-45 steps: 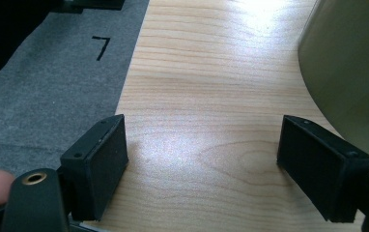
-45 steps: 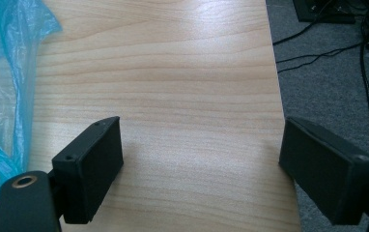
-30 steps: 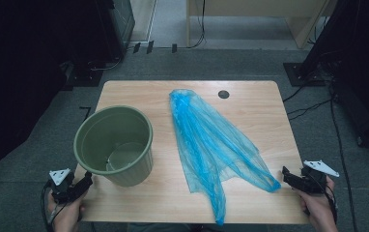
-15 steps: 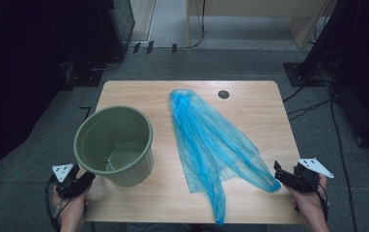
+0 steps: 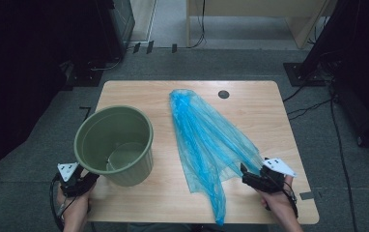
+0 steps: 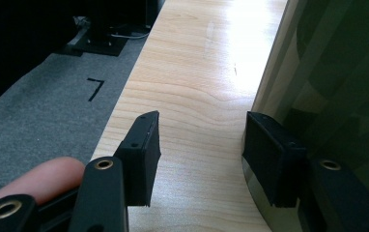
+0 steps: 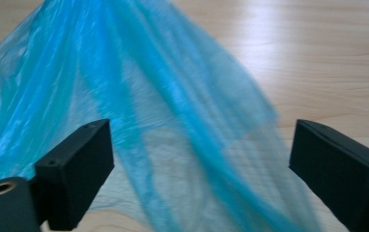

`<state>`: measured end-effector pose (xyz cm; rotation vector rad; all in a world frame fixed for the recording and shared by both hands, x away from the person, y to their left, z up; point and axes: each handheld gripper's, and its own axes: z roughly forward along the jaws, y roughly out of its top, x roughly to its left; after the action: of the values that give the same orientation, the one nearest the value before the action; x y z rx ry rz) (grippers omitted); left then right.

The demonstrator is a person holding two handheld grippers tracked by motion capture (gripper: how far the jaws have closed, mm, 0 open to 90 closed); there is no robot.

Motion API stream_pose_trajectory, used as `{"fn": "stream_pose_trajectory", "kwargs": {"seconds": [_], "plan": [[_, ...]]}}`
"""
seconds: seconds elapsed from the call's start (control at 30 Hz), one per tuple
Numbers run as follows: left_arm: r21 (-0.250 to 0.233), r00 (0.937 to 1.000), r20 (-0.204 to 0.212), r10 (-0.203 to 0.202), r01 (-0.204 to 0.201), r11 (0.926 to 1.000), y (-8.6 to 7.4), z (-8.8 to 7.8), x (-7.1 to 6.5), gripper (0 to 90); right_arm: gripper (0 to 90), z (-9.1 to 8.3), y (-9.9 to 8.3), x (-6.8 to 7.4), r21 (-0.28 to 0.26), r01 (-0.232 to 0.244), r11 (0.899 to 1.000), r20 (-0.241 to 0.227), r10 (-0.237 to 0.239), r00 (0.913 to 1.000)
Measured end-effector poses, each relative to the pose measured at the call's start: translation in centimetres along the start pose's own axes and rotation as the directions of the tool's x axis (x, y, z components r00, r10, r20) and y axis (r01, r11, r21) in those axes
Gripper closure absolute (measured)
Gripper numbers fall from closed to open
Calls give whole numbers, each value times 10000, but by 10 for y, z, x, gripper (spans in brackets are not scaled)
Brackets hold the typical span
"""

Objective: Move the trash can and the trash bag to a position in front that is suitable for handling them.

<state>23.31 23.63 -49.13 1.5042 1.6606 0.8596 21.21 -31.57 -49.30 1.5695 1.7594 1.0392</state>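
One green bin [image 5: 115,145] standing upright at the near left of the wooden table [image 5: 260,116], nothing visible inside but its bare floor. Just right of it, a blue plastic bag [image 5: 206,140] spread flat from the far middle toward the near right, one tail reaching the near edge. Plenty of bare wood at the far right and in the strip between bin and bag; a small dark round hole [image 5: 223,94] near the far edge. At the near-left corner, left gripper [image 6: 199,152] held low, jaws spread wide, one jaw touching the bin's wall, grasping nothing. At the near right, right gripper [image 7: 199,171] pointing left, jaws parted wide on either side of the bag's edge, not clenched on it. Grey carpet [image 5: 37,150] around the table
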Motion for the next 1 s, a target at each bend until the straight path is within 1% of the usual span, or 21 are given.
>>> {"fn": "stream_pose_trajectory", "kwargs": {"seconds": [0.03, 0.07, 0.1, 0.13, 0.17, 0.2, 0.23, 0.27, 0.3, 0.33, 0.4, 0.53, 0.6, 0.67, 0.73, 0.93, 0.97, 1.0], "plan": [[13, 10000, -3, -27, 27, 10000, 0, 0, 0, 466, 62, 4, -1, 5, 109, 64, 9999, -48, -63, 10000], [11, 10000, -12, -51, 51, 10000, 0, 0, 0, 466, 42, 10, -3, 14, 293, 244, 9993, -236, -237, 9994], [1, 10000, -12, -53, 53, 10000, 0, 0, -1, 466, 42, 10, -3, 14, 293, 244, 9993, -236, -237, 9994], [8, 10000, -2, -63, 63, 10000, 0, 1, -1, 466, 39, 12, -4, 18, 410, 388, 9984, -316, -375, 9988], [23, 10000, -9, -48, 48, 10000, 0, 1, -2, 466, 39, 18, -6, 24, 699, 690, 9952, -415, -663, 9969], [20, 10000, -14, -3, 3, 10000, 0, 1, -3, 466, 39, 18, -6, 24, 699, 690, 9952, -415, -663, 9969], [34, 10000, -32, 46, -46, 10000, -1, 1, -4, 467, 43, 20, -8, 25, 835, 789, 9934, -412, -757, 9963], [48, 10000, -34, 49, -49, 10000, -1, 1, -5, 468, 69, 25, -12, 24, 989, 885, 9912, -429, -846, 9955], [56, 10000, -40, 61, -60, 10000, -1, 1, -6, 468, 69, 25, -12, 24, 989, 885, 9912, -429, -846, 9955], [69, 9999, -28, 96, -96, 9999, -1, 1, -6, 468, 80, 26, -13, 23, 1082, 895, 9901, -456, -850, 9953], [84, 10000, -21, 78, -78, 9999, -1, 2, -7, 467, 151, 28, -14, 19, 1225, 838, 9889, -236, -816, 9964], [68, 9999, 11, 126, -126, 9999, -1, 2, -9, 468, 160, 33, -14, 10, 1713, 434, 9843, 120, -461, 9989], [82, 9999, 40, 165, -165, 9998, -2, 2, -11, 467, 172, 33, -14, 8, 1734, 390, 9841, 156, -424, 9990], [95, 9997, 73, 214, -214, 9997, -2, 2, -12, 468, 178, 33, -14, 6, 1757, 477, 9833, 292, -536, 9981], [113, 9996, 110, 247, -249, 9996, -2, 2, -13, 467, 178, 33, -14, 4, 1756, 428, 9835, 370, -501, 9981], [103, 9993, 211, 312, -314, 9995, -3, 2, -15, 467, 178, 32, -13, -9, 1719, 113, 9850, 734, -242, 9970], [111, 9992, 233, 313, -315, 9994, -3, 2, -15, 467, 178, 32, -13, -12, 1686, 87, 9857, 801, -225, 9965], [109, 9992, 244, 314, -316, 9994, -3, 2, -16, 467, 178, 32, -13, -17, 1693, -52, 9855, 941, -109, 9955]]}}
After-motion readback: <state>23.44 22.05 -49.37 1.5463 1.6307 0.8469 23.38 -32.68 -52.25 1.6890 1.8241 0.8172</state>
